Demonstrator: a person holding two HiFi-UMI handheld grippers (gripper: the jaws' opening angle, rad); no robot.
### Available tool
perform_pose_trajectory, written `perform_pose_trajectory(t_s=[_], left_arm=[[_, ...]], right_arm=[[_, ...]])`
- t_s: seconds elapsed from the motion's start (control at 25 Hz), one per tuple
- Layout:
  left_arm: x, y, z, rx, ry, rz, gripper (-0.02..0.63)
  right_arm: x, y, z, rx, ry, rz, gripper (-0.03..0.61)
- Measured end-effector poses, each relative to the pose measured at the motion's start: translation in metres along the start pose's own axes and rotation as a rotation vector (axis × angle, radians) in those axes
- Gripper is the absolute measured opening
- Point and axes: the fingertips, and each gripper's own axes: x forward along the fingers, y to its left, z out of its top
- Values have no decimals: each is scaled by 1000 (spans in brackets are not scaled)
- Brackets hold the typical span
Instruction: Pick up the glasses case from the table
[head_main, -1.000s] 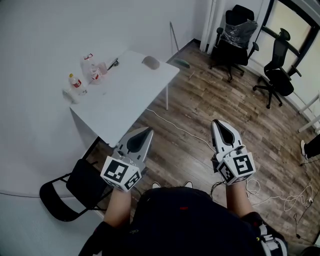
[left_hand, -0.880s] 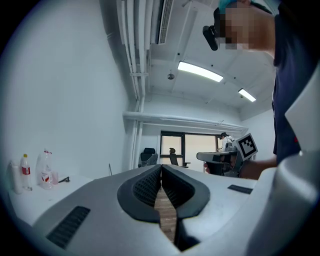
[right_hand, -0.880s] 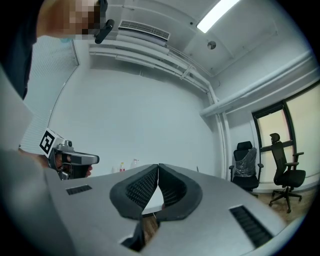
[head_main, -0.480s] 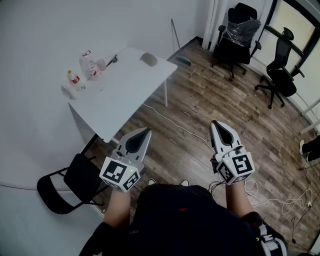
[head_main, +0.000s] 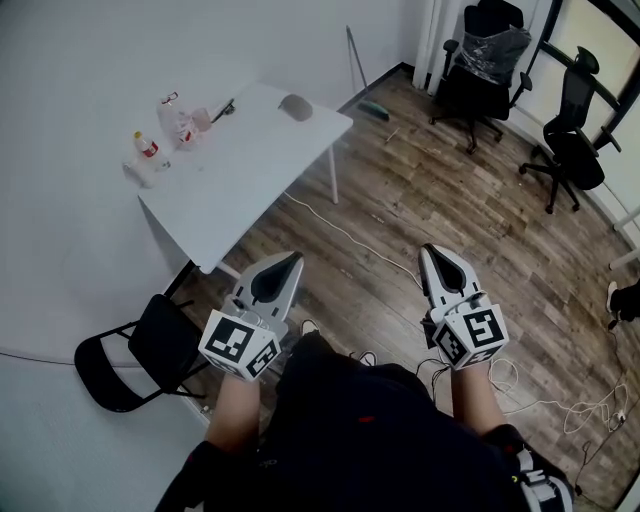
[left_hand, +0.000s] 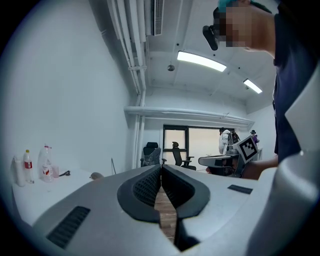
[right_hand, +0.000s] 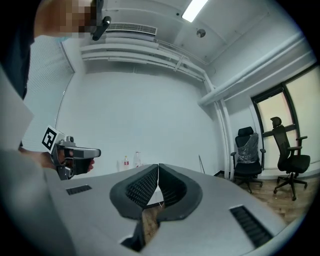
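Note:
The grey glasses case (head_main: 296, 107) lies near the far right end of a white table (head_main: 255, 175); in the left gripper view the case (left_hand: 96, 175) shows small at that table's end. My left gripper (head_main: 294, 261) is shut and empty, held level over the wooden floor short of the table's near corner. My right gripper (head_main: 432, 250) is also shut and empty, level over the floor to the right, well away from the table. In each gripper view the jaws meet tip to tip with nothing between them.
Plastic bottles (head_main: 148, 150) and a cup stand at the table's left end by the wall. A black folding chair (head_main: 140, 355) sits at lower left. Office chairs (head_main: 485, 60) stand by the window at upper right. Cables (head_main: 540, 395) trail over the floor.
Both grippers have moved forward toward the table; the table and chairs have shifted up and away in the head view. Both jaws stay shut.

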Motion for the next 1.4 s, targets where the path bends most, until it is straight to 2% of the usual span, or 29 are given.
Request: perform_pose_trajectory(t_s=[0.2, 0.44, 0.68, 1.16, 1.4], left_arm=[[18, 15, -5, -12, -5, 26, 23], [59, 35, -11, -21, 3, 6, 23], [106, 72, -6, 19, 15, -3, 23], [166, 243, -11, -37, 32, 58, 23], [172, 324, -11, -4, 44, 66, 23]], right_arm=[[10, -12, -4, -9, -1, 2, 23], [28, -47, -14, -19, 33, -42, 23], [80, -73, -13, -12, 36, -35, 23], [274, -75, -15, -38, 85, 41, 23], [367, -52, -9, -56, 91, 68, 23]])
